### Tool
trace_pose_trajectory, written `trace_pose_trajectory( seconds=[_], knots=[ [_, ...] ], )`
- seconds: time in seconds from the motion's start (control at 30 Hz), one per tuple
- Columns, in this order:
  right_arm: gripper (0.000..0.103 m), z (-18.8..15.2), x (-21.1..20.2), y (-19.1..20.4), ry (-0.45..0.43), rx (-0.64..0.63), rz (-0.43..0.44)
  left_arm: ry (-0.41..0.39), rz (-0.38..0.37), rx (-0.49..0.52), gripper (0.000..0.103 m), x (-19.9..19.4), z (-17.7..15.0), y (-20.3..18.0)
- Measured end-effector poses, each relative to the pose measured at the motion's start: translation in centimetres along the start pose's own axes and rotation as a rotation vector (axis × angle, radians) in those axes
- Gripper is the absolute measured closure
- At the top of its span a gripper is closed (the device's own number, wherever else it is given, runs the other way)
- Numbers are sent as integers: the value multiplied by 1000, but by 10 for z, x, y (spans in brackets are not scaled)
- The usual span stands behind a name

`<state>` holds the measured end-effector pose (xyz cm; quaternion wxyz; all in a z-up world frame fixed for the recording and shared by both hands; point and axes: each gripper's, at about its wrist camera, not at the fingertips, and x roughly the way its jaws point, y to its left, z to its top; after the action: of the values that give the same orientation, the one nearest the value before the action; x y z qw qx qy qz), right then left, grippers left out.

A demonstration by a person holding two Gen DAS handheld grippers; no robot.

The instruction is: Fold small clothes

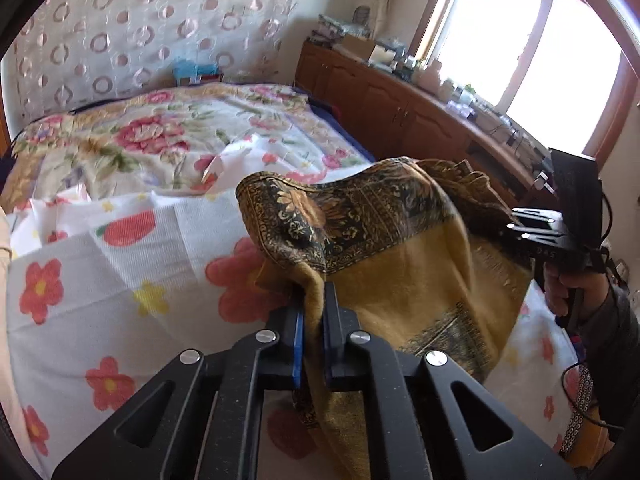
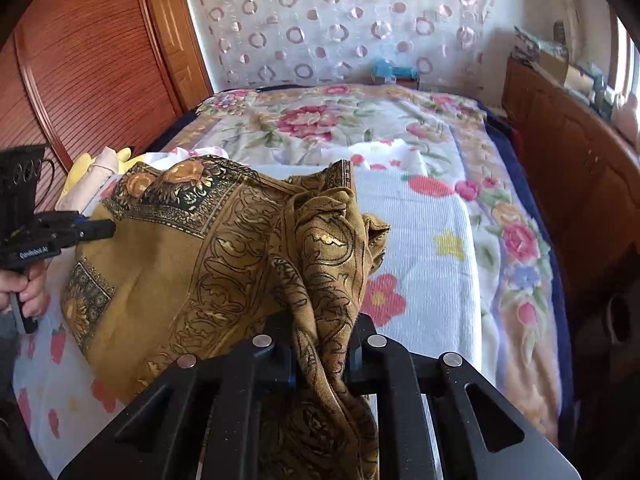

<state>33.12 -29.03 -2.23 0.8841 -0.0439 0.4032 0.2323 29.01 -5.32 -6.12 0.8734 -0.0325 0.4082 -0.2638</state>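
A mustard-gold scarf point(image 1: 400, 248) with dark floral borders hangs stretched between our two tongs, filling the centre of both views above a white flowered towel point(image 1: 120, 280) spread on the bed point(image 2: 520, 240). Our left gripper point(image 1: 314, 312), at the lower centre of its view, is clenched on a bunched edge of the cloth, and our right gripper point(image 2: 320, 344) likewise pinches a gathered corner that spills over its fingers. Behind, a ring-patterned curtain point(image 2: 340, 20) fills the upper frame, and a wooden cabinet point(image 1: 392, 108) runs under the bright window point(image 1: 520, 40).
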Motion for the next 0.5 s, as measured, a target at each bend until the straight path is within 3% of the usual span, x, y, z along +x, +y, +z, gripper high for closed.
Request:
trace_pose_trajectory(
  seconds=[0.27, 0.5],
  knots=[
    [91, 23, -38, 38, -150, -113, 12, -160, 11, -2, 96, -72, 1, -1],
    [91, 69, -31, 107, -224, -284, 106, -312, 141, -102, 96, -153, -27, 42]
  ],
)
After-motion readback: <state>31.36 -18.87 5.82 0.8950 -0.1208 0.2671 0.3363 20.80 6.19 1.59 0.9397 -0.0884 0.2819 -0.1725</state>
